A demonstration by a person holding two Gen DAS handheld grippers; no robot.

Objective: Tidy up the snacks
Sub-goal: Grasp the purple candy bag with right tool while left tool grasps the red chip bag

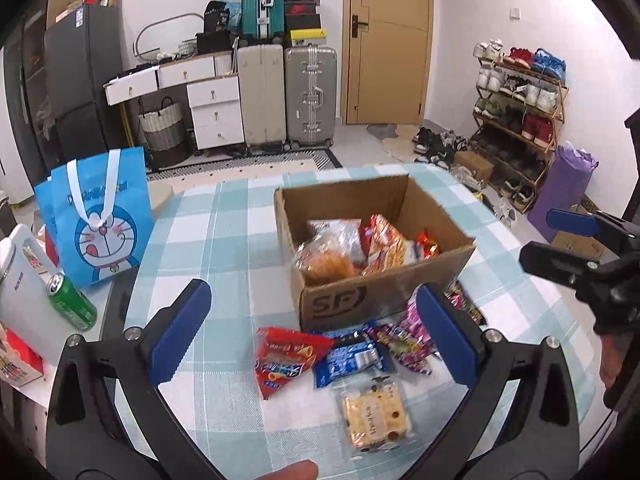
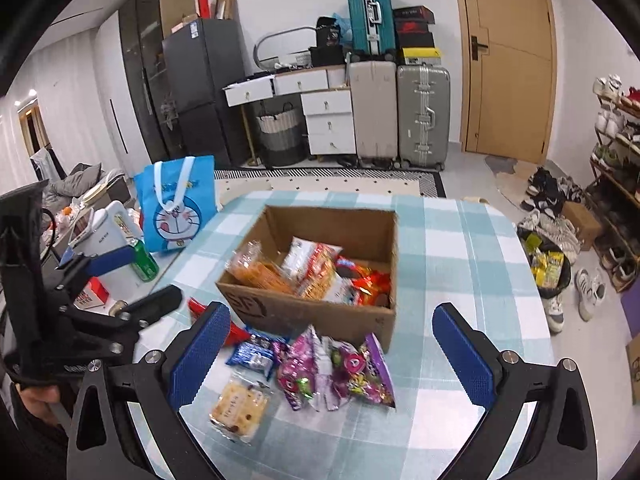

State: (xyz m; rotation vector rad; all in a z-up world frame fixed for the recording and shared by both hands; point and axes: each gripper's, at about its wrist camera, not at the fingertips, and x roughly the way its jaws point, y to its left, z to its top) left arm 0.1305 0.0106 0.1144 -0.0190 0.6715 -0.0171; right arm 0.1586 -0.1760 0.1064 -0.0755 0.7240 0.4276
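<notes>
An open cardboard box stands on the checked tablecloth and holds several snack bags. In front of it lie a red packet, a blue packet, purple candy bags and a clear pack of yellow biscuits. My left gripper hovers above these loose packs, open wide and holding nothing. My right gripper hangs over the purple bags, also open and holding nothing.
A blue cartoon tote bag, a green can and a white jug stand on the low surface to the left. The table's rounded edge drops to a bin and shoes on the right.
</notes>
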